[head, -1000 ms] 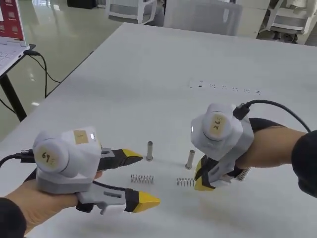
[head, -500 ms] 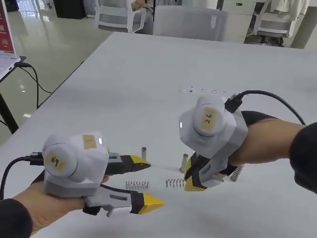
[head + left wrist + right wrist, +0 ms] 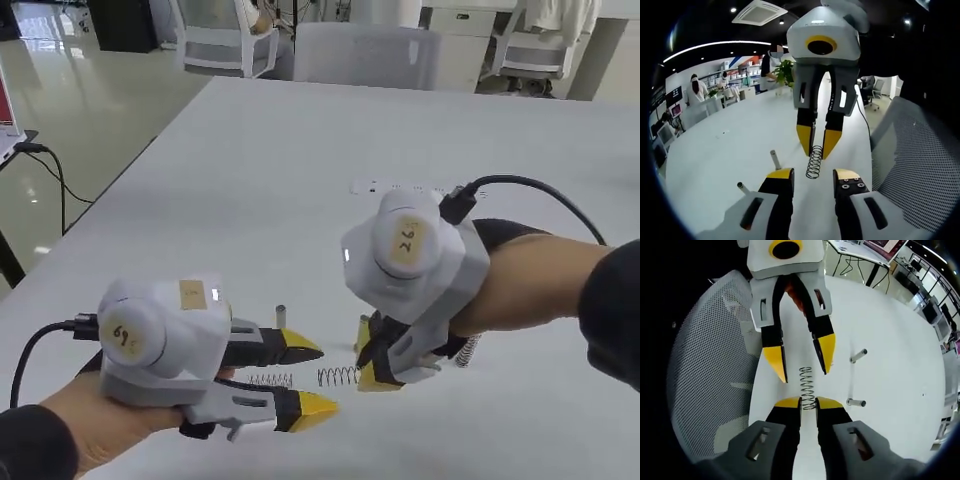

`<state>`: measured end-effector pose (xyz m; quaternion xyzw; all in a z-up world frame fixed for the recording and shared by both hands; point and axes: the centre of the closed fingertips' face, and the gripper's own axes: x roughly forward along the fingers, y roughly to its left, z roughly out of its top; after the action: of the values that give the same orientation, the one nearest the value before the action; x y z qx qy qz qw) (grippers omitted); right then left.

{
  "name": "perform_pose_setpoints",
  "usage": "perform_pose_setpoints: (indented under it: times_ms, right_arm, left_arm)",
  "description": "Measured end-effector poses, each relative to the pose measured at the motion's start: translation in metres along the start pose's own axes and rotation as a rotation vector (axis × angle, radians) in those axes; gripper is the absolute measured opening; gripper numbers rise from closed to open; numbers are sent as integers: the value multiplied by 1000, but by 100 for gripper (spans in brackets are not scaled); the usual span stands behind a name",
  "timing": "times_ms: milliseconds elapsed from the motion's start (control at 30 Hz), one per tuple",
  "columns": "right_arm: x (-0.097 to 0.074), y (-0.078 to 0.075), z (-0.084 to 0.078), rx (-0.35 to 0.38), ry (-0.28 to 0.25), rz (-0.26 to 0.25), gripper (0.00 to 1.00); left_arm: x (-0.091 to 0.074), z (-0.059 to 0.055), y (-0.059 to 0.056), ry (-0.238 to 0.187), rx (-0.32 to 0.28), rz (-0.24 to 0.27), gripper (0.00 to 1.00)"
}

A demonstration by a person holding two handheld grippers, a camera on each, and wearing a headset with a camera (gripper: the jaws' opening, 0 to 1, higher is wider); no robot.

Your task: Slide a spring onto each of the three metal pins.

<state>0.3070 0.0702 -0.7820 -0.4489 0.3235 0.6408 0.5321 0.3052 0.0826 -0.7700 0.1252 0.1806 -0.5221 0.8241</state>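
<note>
White worktop (image 3: 300, 180), one spring (image 3: 338, 376) low centre of head view.
My right hand-held gripper (image 3: 808, 402) pinches its end; my left hand-held gripper (image 3: 813, 175) gapes wide opposite.

Lighting: bright, even, white indoor light. Sources: ceiling spots (image 3: 732, 9) and curved strip light (image 3: 715, 46) overhead in left gripper view, ceiling around them dark. Table (image 3: 300, 160): white, slightly washed out; shadows on it soft, faint. Floor (image 3: 80, 130): glossy, pale glare patches. Head view: sharp at centre, background a little soft. Gripper views: heavy fisheye bending toward edges, chair mesh (image 3: 715, 340) stretched and curved. Spring (image 3: 807, 385): coils crisp in right gripper view. Far room: small, hazy.
</note>
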Motion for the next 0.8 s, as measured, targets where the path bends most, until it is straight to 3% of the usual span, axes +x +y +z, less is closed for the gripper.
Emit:
perform_pose_setpoints:
  times_ms: [500, 800]
  right_arm:
    - [-2, 5, 4, -26, -3, 6, 13]
    - [-3, 6, 3, -29, -9, 10, 13]
  left_arm:
    - [3, 4, -6, -11, 44, -16, 9]
    - [3, 6, -8, -21, 47, -28, 8]
